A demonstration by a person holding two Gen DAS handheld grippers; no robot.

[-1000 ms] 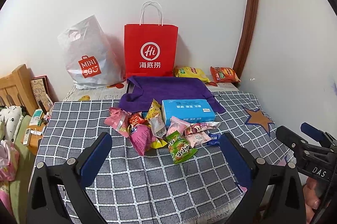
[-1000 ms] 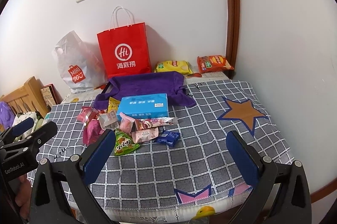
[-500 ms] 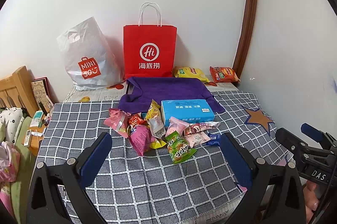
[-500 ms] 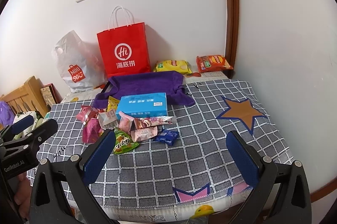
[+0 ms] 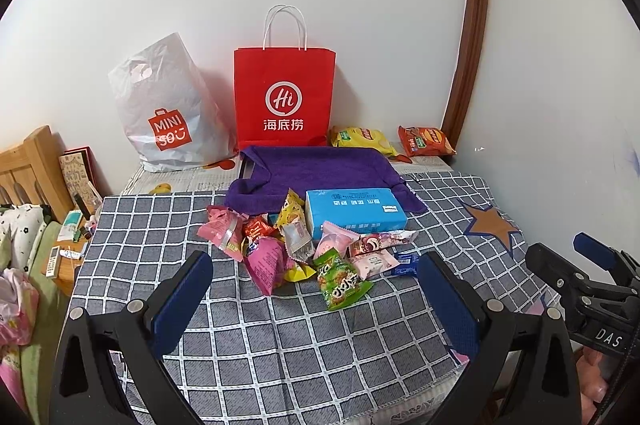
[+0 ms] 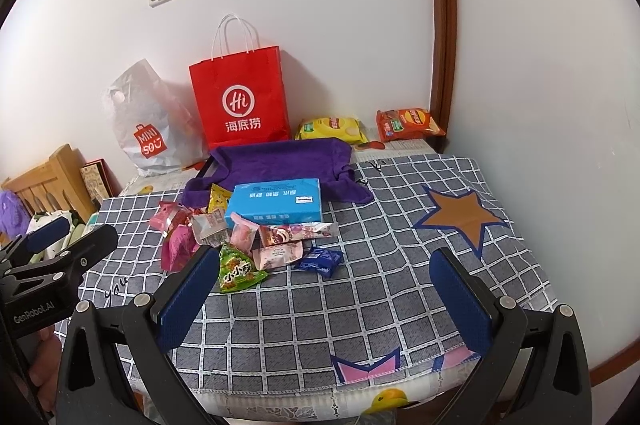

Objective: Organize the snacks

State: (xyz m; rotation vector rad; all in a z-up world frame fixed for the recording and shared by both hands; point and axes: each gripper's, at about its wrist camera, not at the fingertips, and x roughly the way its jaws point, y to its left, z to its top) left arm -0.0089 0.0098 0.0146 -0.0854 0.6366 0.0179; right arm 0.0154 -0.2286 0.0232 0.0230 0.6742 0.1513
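Observation:
A pile of small snack packets [image 5: 296, 249] lies mid-table on the checked cloth, also in the right wrist view [image 6: 248, 237]: a green packet [image 5: 340, 281], pink packets, a small blue packet [image 6: 320, 261]. A blue tissue box [image 5: 354, 211] lies behind them. A yellow chip bag [image 5: 360, 139] and a red chip bag [image 5: 426, 141] lie by the back wall. My left gripper [image 5: 316, 305] is open and empty, above the table's near edge. My right gripper [image 6: 324, 299] is open and empty, to its right.
A red paper bag [image 5: 284, 97] and a white Miniso plastic bag [image 5: 168, 113] stand against the wall. A purple towel [image 5: 316, 173] lies in front of them. A wooden bed frame [image 5: 28, 165] and clutter sit at the left. The right wall is close.
Both grippers have drifted very slightly; the view has barely shifted. Nothing on the table has moved.

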